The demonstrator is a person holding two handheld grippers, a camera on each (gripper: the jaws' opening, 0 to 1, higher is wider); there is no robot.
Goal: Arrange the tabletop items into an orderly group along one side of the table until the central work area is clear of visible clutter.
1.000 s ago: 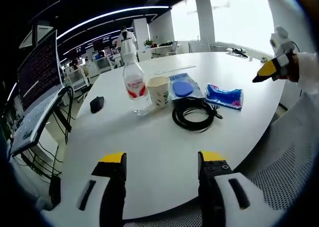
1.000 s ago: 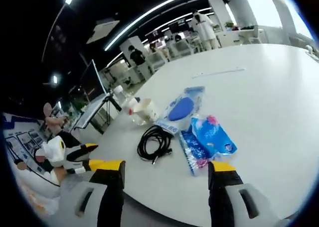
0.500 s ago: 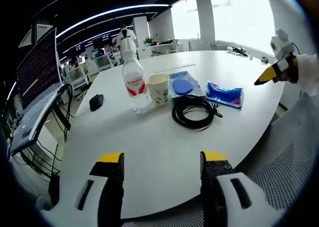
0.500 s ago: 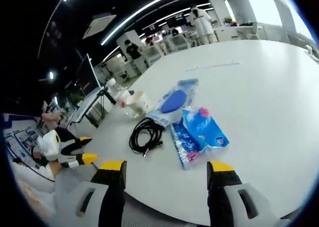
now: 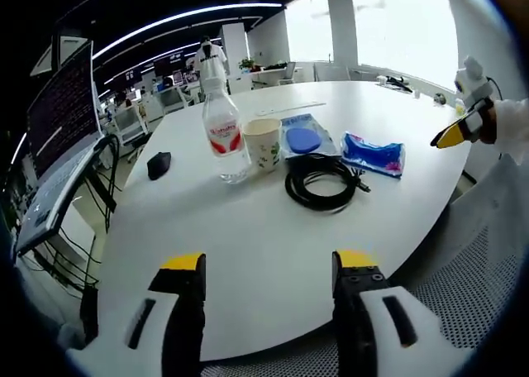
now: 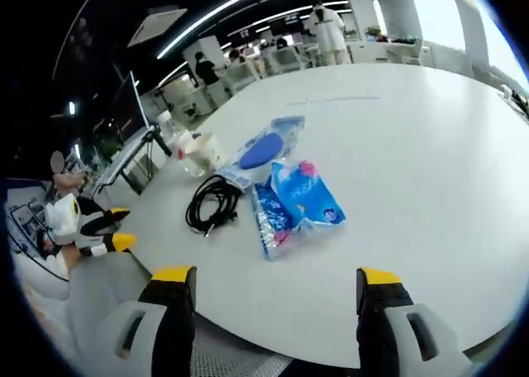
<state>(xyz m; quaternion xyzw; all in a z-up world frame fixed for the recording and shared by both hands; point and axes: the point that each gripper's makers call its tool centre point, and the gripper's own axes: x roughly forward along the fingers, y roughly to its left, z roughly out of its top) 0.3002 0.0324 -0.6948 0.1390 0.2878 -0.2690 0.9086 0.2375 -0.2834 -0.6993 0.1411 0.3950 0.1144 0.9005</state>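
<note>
On the white round table [image 5: 248, 245] stand a clear water bottle [image 5: 221, 139] with a red label and a paper cup [image 5: 263, 147]. Beside them lie a clear packet with a blue disc [image 5: 302, 137], a blue wipes pack [image 5: 374, 155] and a coiled black cable [image 5: 321, 183]. A black mouse [image 5: 158, 164] lies further left. My left gripper [image 5: 269, 265] is open, near the table's edge. My right gripper [image 6: 269, 282] is open over the table edge, in front of the wipes pack [image 6: 295, 205], cable [image 6: 211, 202], packet [image 6: 263, 151], cup [image 6: 200, 150] and bottle [image 6: 172, 129].
A monitor and keyboard on a stand [image 5: 58, 158] are left of the table. A mesh chair [image 5: 463, 269] stands at the near right. The right gripper's yellow tip [image 5: 456, 131] shows at the right edge, and the left gripper [image 6: 87, 226] at the left. Far desks [image 6: 331, 38] have people.
The right gripper's view has drifted right, so the items sit further left in it. In the left gripper view the right gripper's tip has slid slightly right. The items themselves stay put.
</note>
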